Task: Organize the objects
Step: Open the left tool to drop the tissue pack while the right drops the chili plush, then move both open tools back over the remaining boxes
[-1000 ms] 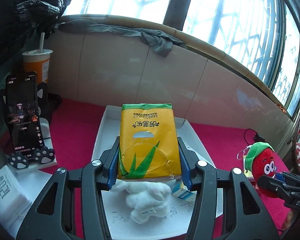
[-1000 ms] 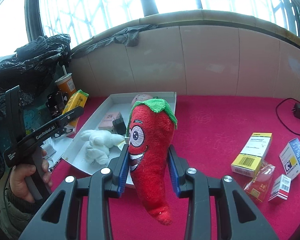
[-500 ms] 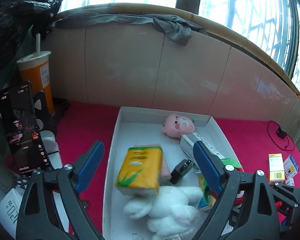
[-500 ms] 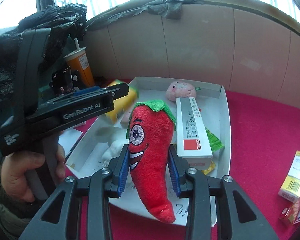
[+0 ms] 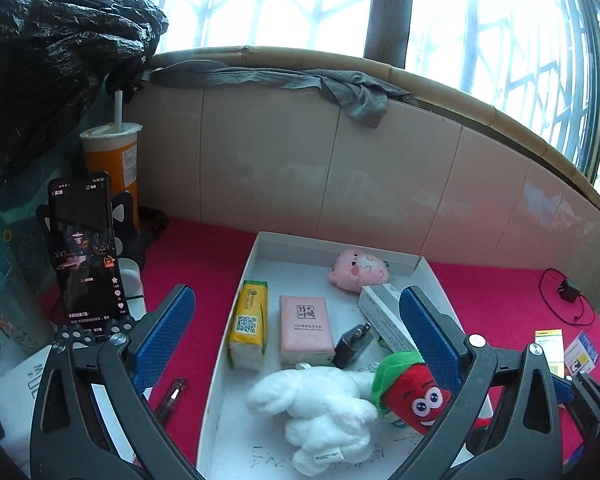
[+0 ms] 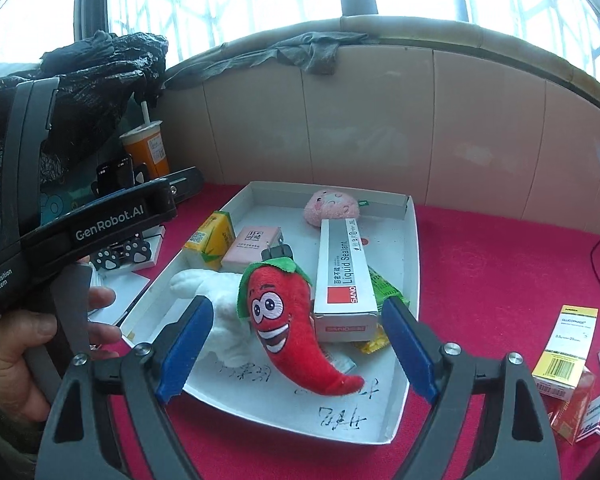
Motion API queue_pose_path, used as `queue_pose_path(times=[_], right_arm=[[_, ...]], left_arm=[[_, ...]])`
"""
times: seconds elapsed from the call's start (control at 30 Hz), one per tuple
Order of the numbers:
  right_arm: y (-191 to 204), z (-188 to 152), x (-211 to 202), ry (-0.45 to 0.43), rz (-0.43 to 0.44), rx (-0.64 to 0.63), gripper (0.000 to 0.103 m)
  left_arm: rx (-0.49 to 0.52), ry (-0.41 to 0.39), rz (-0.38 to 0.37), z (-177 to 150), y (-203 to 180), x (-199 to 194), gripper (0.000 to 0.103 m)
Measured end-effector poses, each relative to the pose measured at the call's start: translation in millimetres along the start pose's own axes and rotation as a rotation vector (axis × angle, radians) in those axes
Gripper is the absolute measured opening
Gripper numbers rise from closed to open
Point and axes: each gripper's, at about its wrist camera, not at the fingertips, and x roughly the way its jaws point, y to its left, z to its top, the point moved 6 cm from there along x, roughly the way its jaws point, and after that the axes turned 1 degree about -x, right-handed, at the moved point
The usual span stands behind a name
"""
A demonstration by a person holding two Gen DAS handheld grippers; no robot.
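Jaws of both grippers are observed spread apart and empty, the red chili plush [image 6: 296, 320] lying released in the white tray [image 6: 414, 248] beside the yellow tissue pack [image 5: 249, 320]; retrieval of the loose boxes [image 6: 566, 338] from the surface is judged next.

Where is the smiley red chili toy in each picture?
Left wrist view: the red chili toy is at the lower right, in the white tray, partly behind the open left gripper.
Right wrist view: it lies in the lower middle, in the tray, within the open right gripper.
Shared landmark: the pink plush at the tray's far end.
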Motion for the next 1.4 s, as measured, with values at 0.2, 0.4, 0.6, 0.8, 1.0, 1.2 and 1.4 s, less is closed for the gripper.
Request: queue_pose_path(times=[0.2, 0.4, 0.6, 0.8, 1.0, 1.2, 1.4], right_arm=[[-25, -6, -35, -0.065, -0.030, 0.057, 0.087], [-66, -16, -54, -0.074, -0.096, 0.132, 0.087], [-108, -44, -74, -0.050, -0.143, 0.208, 0.087], [-176, -74, -133, -0.106, -0.271, 0.356, 0.087], [-253, -123, -182, -0.086, -0.441, 0.484, 0.087], [-283, -146, -186, -0.041, -0.424, 0.539, 0.086], [-263, -122, -153, -0.011, -0.358, 0.403, 0.081]], left_arm=[[0.043, -0.010, -0.023, -6, -26, -14, 0.103], [0.088, 0.002, -0.079, -12, -62, -21, 0.103], [0.160, 0.034, -0.174, -27, -106, -31, 0.103], [0.261, 0.077, -0.259, -53, -154, -36, 0.103], [0.357, 0.153, -0.317, -87, -196, -33, 0.103], [0.398, 0.255, -0.377, -112, -226, -18, 0.103], [0.407, 0.333, -0.393, -122, -244, 1, 0.103]])
